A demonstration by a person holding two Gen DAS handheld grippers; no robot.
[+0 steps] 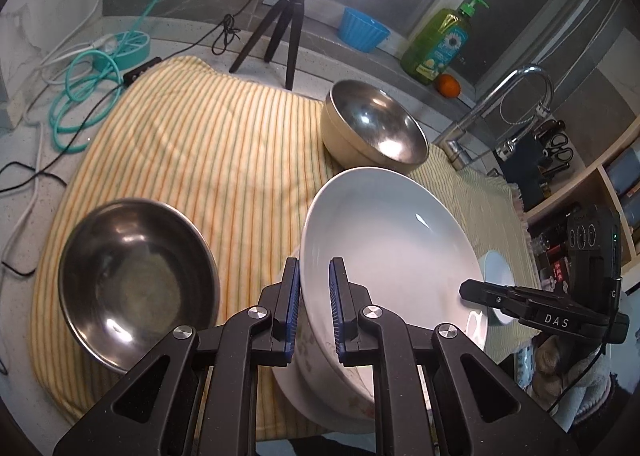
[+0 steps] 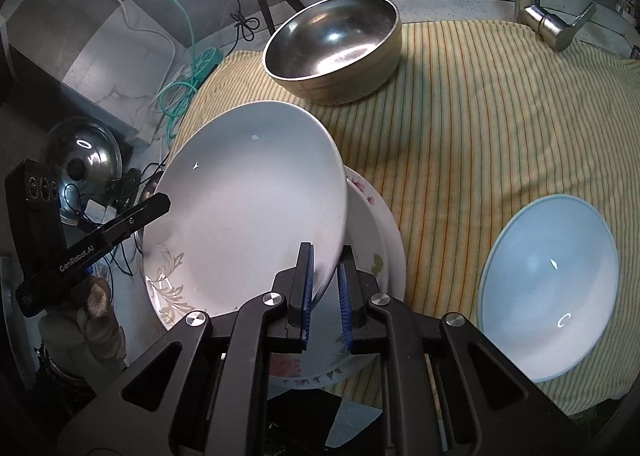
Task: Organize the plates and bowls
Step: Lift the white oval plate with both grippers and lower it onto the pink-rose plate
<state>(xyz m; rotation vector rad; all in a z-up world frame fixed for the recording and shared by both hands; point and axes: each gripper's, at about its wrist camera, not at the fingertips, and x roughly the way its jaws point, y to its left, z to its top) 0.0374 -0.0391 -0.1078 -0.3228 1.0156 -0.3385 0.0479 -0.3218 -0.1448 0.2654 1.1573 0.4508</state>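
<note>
While both grippers, left point(image 1: 314, 312) & right point(image 2: 324, 298), clamp the white plate's point(image 1: 384, 240) rim, it's glazed, slick, breakable.

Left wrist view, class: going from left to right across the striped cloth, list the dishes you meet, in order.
Steel bowl → white plate held by the left tool → small pale blue bowl at the right edge.

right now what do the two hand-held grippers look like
Both are matte black with angular cut-out linkages, silver round pivot bolts and blue ribbed pads. The left hand-held gripper carries white "GenRobot.AI" lettering on its side; the right hand-held gripper is marked "DAS" and trails a thin black cable.
</note>
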